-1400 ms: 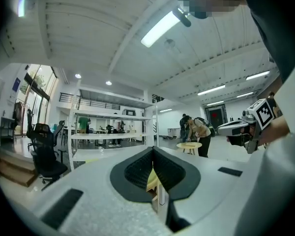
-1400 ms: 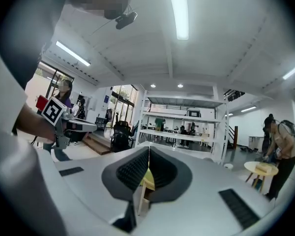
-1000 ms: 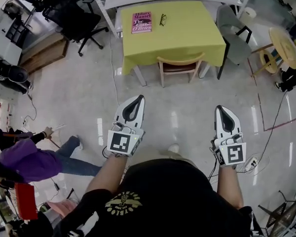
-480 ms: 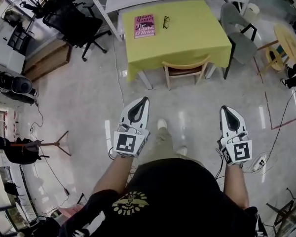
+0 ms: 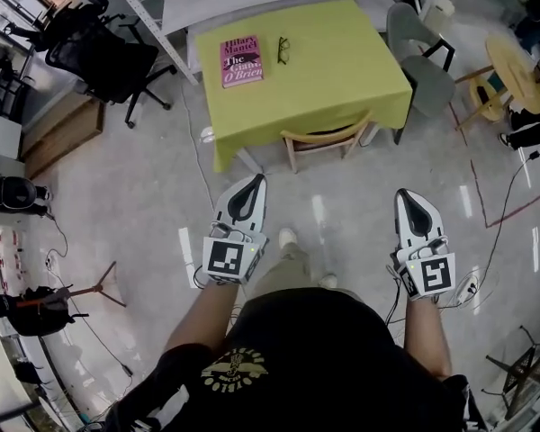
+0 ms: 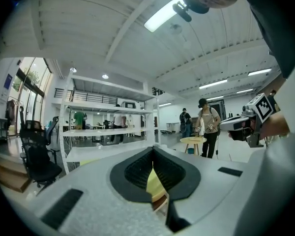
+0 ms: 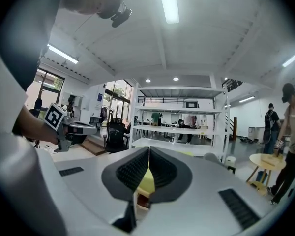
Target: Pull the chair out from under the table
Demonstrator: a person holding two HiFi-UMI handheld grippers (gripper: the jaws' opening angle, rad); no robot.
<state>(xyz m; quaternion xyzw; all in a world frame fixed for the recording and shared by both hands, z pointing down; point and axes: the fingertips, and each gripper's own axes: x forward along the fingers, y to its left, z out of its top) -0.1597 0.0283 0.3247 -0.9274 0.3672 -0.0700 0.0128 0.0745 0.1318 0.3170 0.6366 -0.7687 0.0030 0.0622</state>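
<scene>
Fingers of left gripper and right gripper are closed, empty, well short of the chair.

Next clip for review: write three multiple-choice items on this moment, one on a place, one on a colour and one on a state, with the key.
1. Where is the wooden chair?
A. tucked under the near edge of the table
B. on top of the table
C. tipped over on the floor

2. What colour is the tablecloth?
A. red
B. yellow-green
C. black

3. How are the left gripper and the right gripper?
A. shut on the chair
B. wide open
C. shut and empty

Key:
1 A, only the chair's back rail shows past the cloth's edge.
2 B, the head view shows it yellow-green.
3 C, each pair of fingers meets with nothing between, short of the chair.
</scene>
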